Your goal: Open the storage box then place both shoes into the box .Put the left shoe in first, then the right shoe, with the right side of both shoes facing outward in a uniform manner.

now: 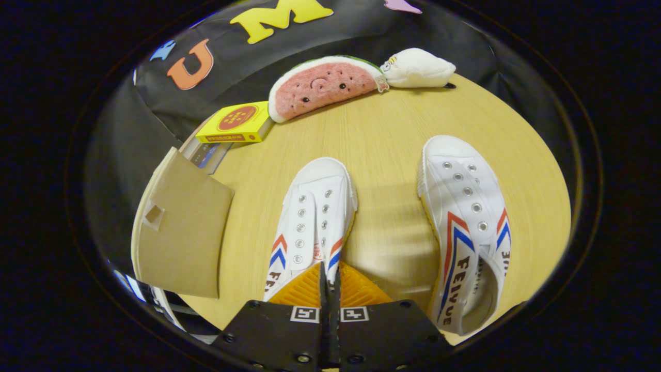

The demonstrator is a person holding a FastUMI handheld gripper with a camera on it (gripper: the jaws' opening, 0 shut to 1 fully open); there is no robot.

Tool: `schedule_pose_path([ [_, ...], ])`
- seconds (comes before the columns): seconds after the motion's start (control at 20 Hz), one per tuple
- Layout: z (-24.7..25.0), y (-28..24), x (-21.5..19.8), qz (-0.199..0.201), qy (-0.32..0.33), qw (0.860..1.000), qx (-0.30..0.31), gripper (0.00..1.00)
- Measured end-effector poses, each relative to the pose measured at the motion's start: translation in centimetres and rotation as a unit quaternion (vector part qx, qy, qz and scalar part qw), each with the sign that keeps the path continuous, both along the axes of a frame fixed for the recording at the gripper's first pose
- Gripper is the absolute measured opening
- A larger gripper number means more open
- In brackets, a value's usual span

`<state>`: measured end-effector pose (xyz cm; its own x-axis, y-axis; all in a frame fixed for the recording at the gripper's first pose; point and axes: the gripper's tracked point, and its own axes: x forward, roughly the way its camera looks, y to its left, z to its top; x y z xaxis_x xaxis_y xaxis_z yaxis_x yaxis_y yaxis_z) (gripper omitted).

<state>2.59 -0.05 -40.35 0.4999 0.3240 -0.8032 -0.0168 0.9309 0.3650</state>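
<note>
Two white canvas shoes with red and blue chevrons are on the round wooden table (392,129). One shoe (316,212) points away from me, and its rear opening runs in between my fingers. My gripper (329,271) is shut on that shoe's upper near the heel, and the pads hide the heel. The other shoe (467,227) lies to the right of the fingers, apart from them, with its opening toward me. The storage box's brown cardboard lid (181,232) stands open to the left of the fingers. The box body below it is mostly hidden.
Beyond the shoes, a watermelon-slice plush (323,85) and a white plush (418,68) lie at the table's far edge. A yellow carton (235,123) rests on a stack just past the box lid. Bare tabletop lies between the shoes.
</note>
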Motion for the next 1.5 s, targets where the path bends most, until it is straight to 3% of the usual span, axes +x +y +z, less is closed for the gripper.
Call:
schedule_pose_path([
  [0.2, 1.7, 0.5, -0.7, -0.022, 0.009, 0.999, 0.031, 0.0],
  [0.5, 8.8, 2.8, -1.5, -0.013, -0.044, 0.998, 0.031, 0.0],
  [0.85, 19.9, 12.8, -1.2, 0.012, -0.101, 0.993, 0.054, 0.0],
  [1.0, 22.6, 18.0, -1.1, 0.016, -0.114, 0.992, 0.06, 0.0],
  [1.2, 22.1, 25.6, -1.6, 0.026, -0.11, 0.992, 0.06, 0.0],
  [1.5, 17.1, 33.3, -3.6, 0.038, -0.065, 0.996, 0.053, 0.0],
])
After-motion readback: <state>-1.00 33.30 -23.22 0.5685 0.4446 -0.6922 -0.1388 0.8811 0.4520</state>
